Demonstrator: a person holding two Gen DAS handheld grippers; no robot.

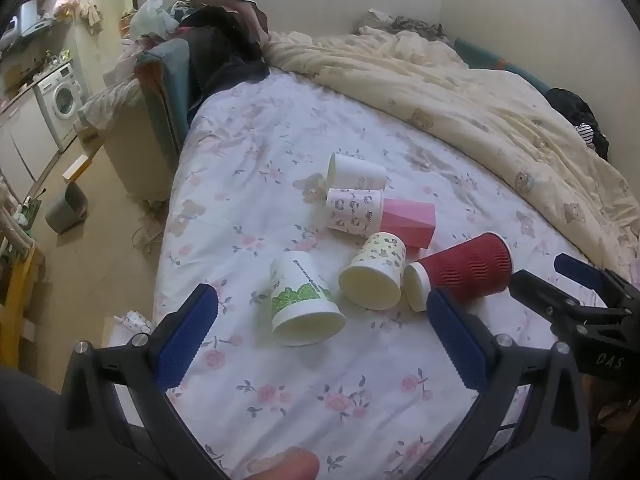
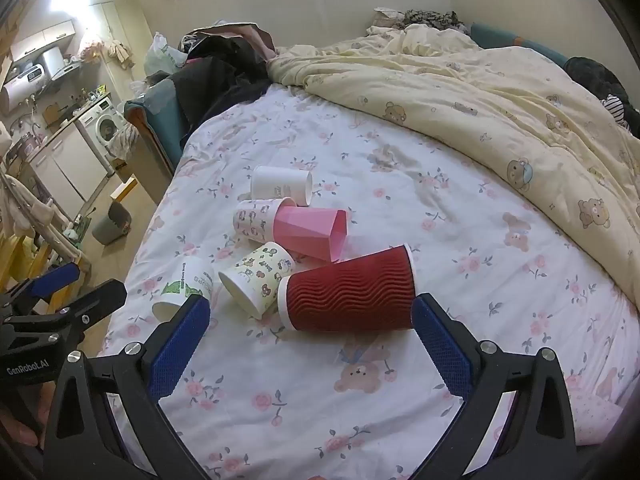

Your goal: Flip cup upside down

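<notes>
Six cups lie toppled on the floral bedsheet (image 2: pixel 400 184). We hold both grippers spread wide, empty. The red corrugated paper cup (image 2: pixel 352 294) lies crosswise just ahead of the right gripper (image 2: pixel 310 330) (the nearer); left gripper (image 1: pixel 320 328) faces the white green-printed cup (image 1: pixel 302 300).

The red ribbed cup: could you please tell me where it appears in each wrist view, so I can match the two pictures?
Left wrist view: the red ribbed cup lies on its side right of centre, just beyond the left gripper's right finger.
Right wrist view: it lies at centre, between the open fingers of the right gripper.
Shared landmark: the pink faceted cup just behind it.
</notes>
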